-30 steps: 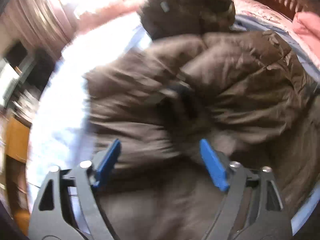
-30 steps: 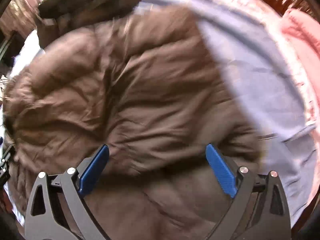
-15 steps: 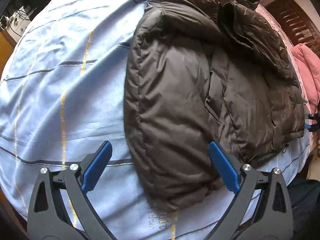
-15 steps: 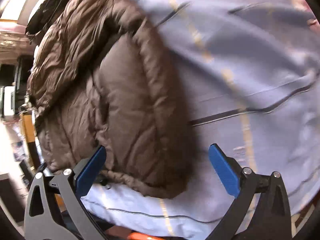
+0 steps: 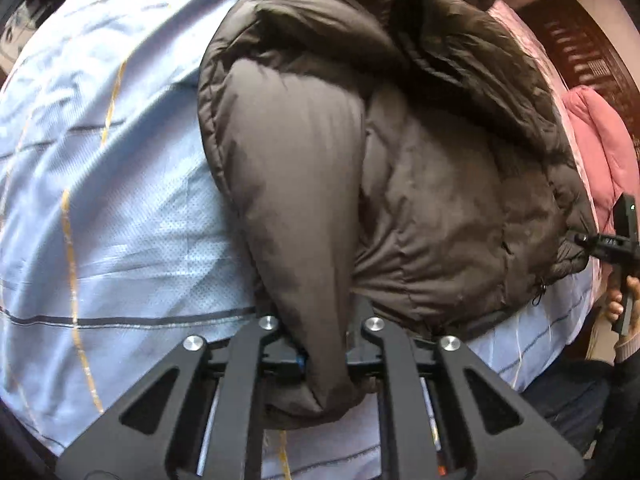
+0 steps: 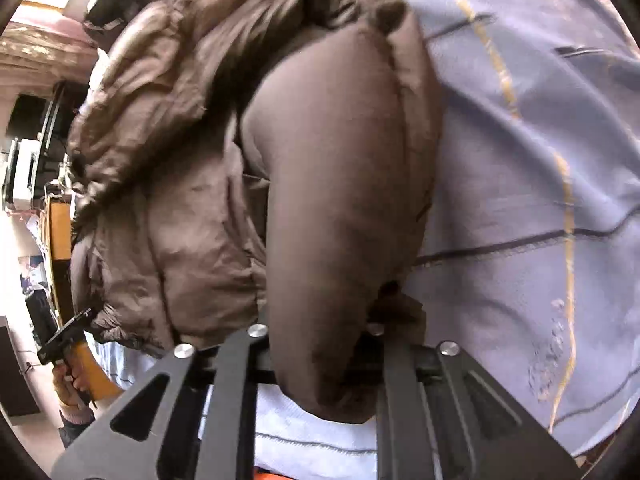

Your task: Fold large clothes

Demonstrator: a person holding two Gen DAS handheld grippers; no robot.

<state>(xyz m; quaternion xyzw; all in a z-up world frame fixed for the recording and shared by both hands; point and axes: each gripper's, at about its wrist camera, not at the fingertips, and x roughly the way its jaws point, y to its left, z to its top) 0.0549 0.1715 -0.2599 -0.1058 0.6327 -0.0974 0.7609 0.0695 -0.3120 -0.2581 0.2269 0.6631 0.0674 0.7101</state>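
Observation:
A dark brown puffer jacket [image 5: 400, 184] lies bunched on a light blue striped bedsheet [image 5: 100, 200]. Its near left corner bulges up between the jaws of my left gripper [image 5: 324, 350], which is shut on that padded hem. In the right wrist view the same jacket [image 6: 180, 200] fills the left and middle. My right gripper [image 6: 320, 360] is shut on the jacket's other near corner, the fabric puffing out above the jaws. The blue pads are almost fully buried in the fabric. My right gripper and the hand [image 5: 618, 300] holding it show at the left wrist view's right edge.
A pink garment [image 5: 600, 148] lies at the bed's far right by a dark wooden headboard [image 5: 580, 40]. The sheet [image 6: 540, 160] spreads bare to the right of the jacket. An orange wooden furniture edge [image 6: 60, 220] and shelves stand beyond the bed's left side.
Both grippers swung from over the jacket's middle to its near hem, came down, and went from wide open to shut on the jacket's two near corners.

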